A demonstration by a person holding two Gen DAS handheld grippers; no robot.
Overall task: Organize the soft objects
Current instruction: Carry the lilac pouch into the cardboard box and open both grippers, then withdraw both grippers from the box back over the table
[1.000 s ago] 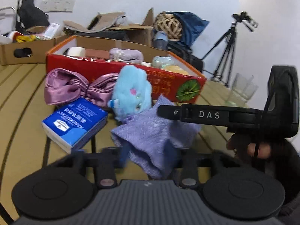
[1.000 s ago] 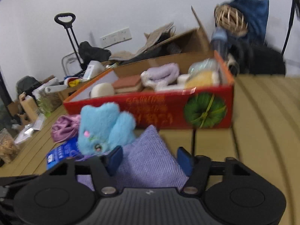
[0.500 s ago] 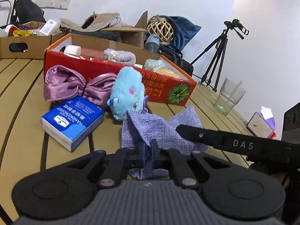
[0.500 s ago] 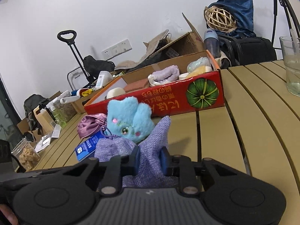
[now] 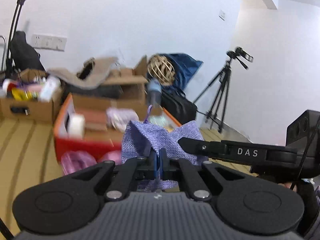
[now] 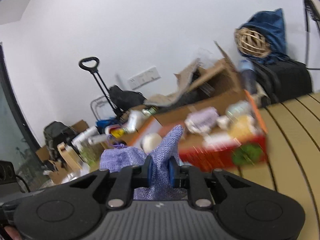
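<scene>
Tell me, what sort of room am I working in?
Probably a makeshift workroom or recording space: a camera tripod by bare white walls, open cardboard boxes of clutter, and a slatted wooden table.

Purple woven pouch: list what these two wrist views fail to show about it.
- Left wrist view: the purple pouch has its lower edge hidden behind the left tongs.
- Right wrist view: the right tongs cover its bottom.
- Both views: the red box is motion-blurred, so its contents cannot be identified.
</scene>
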